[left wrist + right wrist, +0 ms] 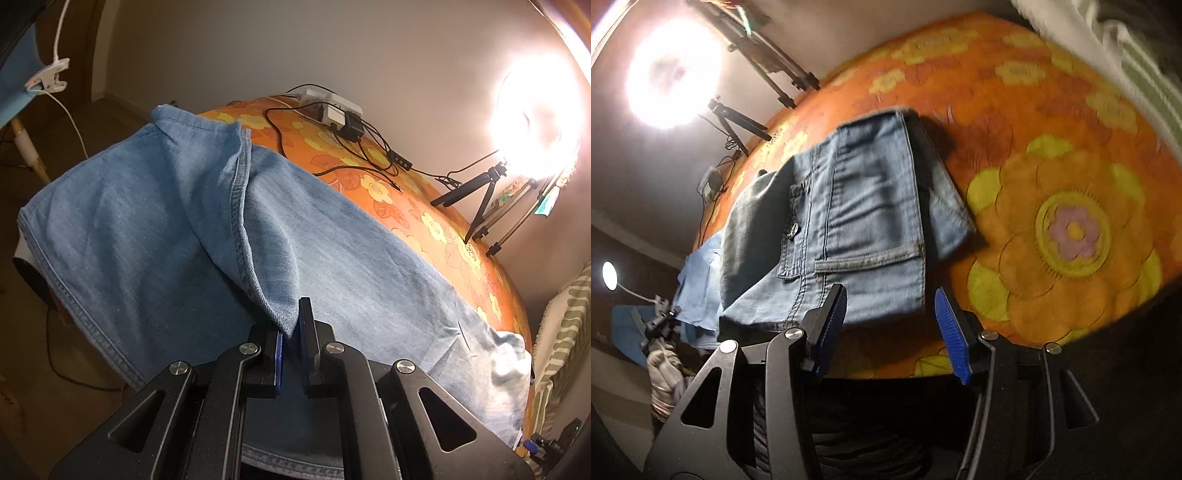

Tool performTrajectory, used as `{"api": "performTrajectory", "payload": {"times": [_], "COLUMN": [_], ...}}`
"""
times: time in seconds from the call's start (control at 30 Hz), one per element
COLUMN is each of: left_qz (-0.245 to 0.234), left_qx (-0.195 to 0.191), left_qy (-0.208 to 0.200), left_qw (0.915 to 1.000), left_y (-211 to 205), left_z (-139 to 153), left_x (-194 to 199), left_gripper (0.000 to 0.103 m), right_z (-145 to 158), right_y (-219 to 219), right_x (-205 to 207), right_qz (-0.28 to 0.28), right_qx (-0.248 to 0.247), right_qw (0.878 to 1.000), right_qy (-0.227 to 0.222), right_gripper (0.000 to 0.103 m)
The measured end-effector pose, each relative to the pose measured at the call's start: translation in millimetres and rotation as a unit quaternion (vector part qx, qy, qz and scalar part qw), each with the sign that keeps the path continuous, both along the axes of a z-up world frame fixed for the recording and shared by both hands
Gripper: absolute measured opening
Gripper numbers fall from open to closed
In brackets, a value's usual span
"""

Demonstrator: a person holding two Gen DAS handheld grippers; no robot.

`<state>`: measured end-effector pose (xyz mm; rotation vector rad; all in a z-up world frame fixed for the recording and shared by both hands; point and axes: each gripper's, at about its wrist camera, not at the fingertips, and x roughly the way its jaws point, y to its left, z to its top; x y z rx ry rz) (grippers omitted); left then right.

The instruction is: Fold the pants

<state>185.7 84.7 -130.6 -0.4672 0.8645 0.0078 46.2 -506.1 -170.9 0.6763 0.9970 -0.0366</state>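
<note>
Light blue denim pants (147, 229) lie across an orange flowered tablecloth (436, 218). In the left wrist view my left gripper (291, 328) is shut on a raised fold of the pant leg, lifting a seamed edge (240, 206) off the lower layer. In the right wrist view the waist end of the pants (864, 221), with a back pocket and belt loop, lies folded on the cloth (1071, 229). My right gripper (890, 314) is open and empty, its blue pads straddling the near edge of the waist end. The left gripper and gloved hand (661, 332) show far left.
A power strip with plugs and cables (340, 110) sits at the far table edge. A bright ring light on a tripod (532, 122) and stand legs are at the right. A striped green-white cloth (565, 332) hangs at the right. A clamp lamp (48, 77) is at upper left.
</note>
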Motion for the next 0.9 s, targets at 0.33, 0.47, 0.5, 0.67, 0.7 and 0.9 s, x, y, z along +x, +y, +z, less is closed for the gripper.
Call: {"api": "performTrajectory", "payload": {"times": [0.33, 0.47, 0.5, 0.67, 0.7, 0.9], "left_qz": [-0.002, -0.001, -0.001, 0.0, 0.0, 0.004], "left_qx": [-0.002, -0.002, -0.003, -0.001, 0.0, -0.003], "left_qy": [-0.002, -0.002, -0.003, -0.006, -0.008, -0.028], "left_qw": [1.0, 1.0, 1.0, 1.0, 1.0, 0.9996], "left_y": [2, 1, 1, 0, 0, 0], "left_z": [3, 3, 3, 7, 9, 22], "left_x": [-2, -2, -2, -2, -2, -11], "left_gripper": [0.005, 0.005, 0.005, 0.005, 0.005, 0.006], "right_z": [-22, -24, -24, -15, -6, 65], "right_y": [9, 8, 7, 14, 17, 25], "right_x": [9, 10, 11, 14, 16, 36], "right_qz": [-0.016, -0.036, -0.041, -0.037, -0.031, 0.003], "right_qx": [0.043, 0.048, 0.047, 0.03, 0.011, -0.11], "right_qw": [0.998, 0.997, 0.997, 0.999, 0.999, 0.993], "right_qy": [0.046, 0.043, 0.044, 0.025, 0.018, -0.041], "right_gripper": [0.054, 0.042, 0.032, 0.009, 0.009, 0.008]}}
